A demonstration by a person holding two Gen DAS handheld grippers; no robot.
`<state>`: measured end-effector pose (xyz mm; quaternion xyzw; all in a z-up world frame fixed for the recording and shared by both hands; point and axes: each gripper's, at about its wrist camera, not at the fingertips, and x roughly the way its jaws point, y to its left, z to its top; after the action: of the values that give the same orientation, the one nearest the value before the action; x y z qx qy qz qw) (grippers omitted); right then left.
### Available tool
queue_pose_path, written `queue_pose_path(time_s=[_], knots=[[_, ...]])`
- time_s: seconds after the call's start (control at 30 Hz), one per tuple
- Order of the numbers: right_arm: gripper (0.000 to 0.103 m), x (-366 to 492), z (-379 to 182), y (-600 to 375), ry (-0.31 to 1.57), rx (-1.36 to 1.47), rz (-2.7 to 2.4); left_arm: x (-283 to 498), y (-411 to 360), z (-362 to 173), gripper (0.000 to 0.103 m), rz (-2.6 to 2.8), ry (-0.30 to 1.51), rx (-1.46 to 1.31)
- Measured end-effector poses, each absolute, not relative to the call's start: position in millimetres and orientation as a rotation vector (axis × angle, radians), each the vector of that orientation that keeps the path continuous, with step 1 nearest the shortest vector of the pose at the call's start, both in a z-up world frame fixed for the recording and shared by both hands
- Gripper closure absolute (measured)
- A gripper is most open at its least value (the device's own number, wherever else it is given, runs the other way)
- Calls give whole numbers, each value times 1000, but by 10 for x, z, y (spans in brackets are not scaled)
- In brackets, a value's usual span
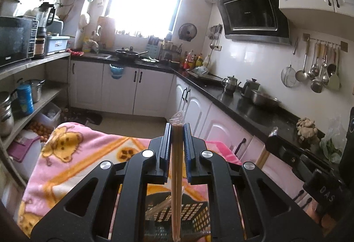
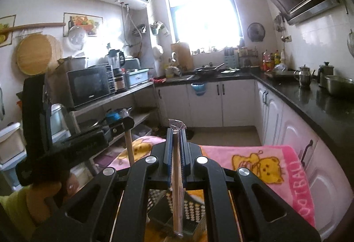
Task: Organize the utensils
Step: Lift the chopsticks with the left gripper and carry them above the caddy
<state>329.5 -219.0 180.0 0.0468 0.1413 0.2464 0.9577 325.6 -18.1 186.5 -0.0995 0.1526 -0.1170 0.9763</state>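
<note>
Chopsticks [image 1: 176, 175] clamped in left gripper [image 1: 177, 125] above basket [image 1: 190, 208] rim.

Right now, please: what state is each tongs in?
Left tongs: closed on wrapped chopsticks.
Right tongs: closed on wrapped chopsticks too.

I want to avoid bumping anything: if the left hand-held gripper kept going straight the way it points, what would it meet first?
Probably nothing close. The left hand-held gripper, shut on wrapped chopsticks, points over the pink blanket toward open floor and the white cabinets beyond; depth is unclear.
</note>
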Motion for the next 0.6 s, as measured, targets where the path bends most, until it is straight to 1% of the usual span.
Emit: queue_pose_path(time_s=[0.13, 0.6], knots=[[97, 3399, 1716, -2187, 276, 88, 476, 3343, -233, 1763, 98, -229, 296, -196], [97, 3537, 1204, -2142, 348, 111, 454, 3473, -217, 1377, 98, -223, 291, -200]])
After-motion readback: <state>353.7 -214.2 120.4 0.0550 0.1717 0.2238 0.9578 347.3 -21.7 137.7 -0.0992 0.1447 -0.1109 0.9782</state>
